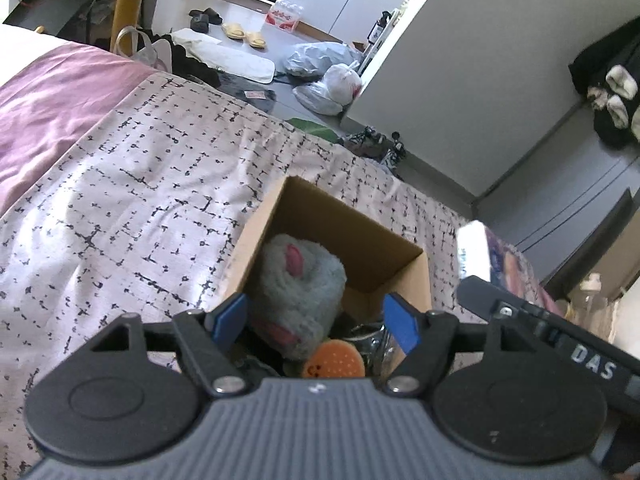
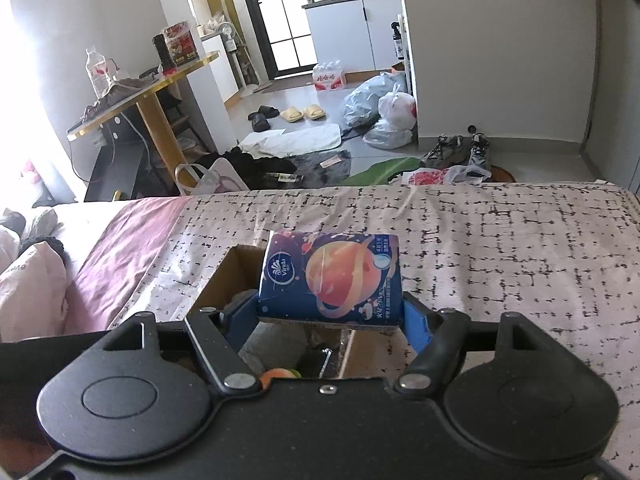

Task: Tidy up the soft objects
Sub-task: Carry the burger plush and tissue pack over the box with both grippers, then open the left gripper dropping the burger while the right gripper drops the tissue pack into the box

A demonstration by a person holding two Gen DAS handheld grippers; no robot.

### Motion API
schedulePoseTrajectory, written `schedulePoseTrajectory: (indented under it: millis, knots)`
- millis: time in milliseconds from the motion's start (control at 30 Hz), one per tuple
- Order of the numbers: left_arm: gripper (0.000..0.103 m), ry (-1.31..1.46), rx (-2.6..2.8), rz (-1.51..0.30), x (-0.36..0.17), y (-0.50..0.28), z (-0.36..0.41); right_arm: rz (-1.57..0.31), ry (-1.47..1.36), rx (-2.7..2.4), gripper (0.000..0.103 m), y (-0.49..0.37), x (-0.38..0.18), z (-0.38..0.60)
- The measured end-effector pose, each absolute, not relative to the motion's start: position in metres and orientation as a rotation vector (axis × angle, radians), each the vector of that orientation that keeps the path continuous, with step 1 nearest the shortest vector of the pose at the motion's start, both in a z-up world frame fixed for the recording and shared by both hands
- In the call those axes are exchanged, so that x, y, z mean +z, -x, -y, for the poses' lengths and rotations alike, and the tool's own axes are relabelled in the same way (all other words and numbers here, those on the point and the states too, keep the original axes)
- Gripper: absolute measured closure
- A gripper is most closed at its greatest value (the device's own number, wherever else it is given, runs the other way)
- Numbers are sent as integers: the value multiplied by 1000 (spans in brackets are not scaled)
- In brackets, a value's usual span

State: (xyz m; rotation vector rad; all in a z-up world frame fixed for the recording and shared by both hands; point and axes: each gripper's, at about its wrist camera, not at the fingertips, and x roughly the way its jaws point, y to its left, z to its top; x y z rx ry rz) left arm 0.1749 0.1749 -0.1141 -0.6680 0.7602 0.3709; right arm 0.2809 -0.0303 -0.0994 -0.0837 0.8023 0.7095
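Grey plush toy [image 1: 298,280] and orange toy [image 1: 336,362] already sit in the cardboard box [image 1: 400,268] on the bed [image 1: 120,200]. Left gripper [image 1: 316,316] open, empty. Right gripper [image 2: 330,316] clamps the tissue pack [image 2: 330,276] above the box; drop-in still pending.

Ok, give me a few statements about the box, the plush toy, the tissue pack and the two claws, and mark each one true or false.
1. A grey plush toy lies inside the cardboard box. True.
2. The right claw is empty. False: it grips a blue tissue pack.
3. The left claw stands open, gripping nothing. True.
4. The box stands on the floor. False: it sits on the patterned bedspread.
5. The tissue pack is already in the box. False: it is held above it.
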Motion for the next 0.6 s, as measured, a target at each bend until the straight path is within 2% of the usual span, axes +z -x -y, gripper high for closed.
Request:
schedulePoseTrajectory:
  millis: [333, 433, 600]
  knots:
    - [28, 722, 444, -721, -105, -165, -192, -834, 15, 756, 30, -293, -101, 10]
    - [27, 733, 452, -722, -106, -163, -198, -849, 13, 752, 16, -294, -103, 7]
    - [27, 754, 441, -740, -109, -164, -200, -857, 3, 726, 15, -292, -102, 18]
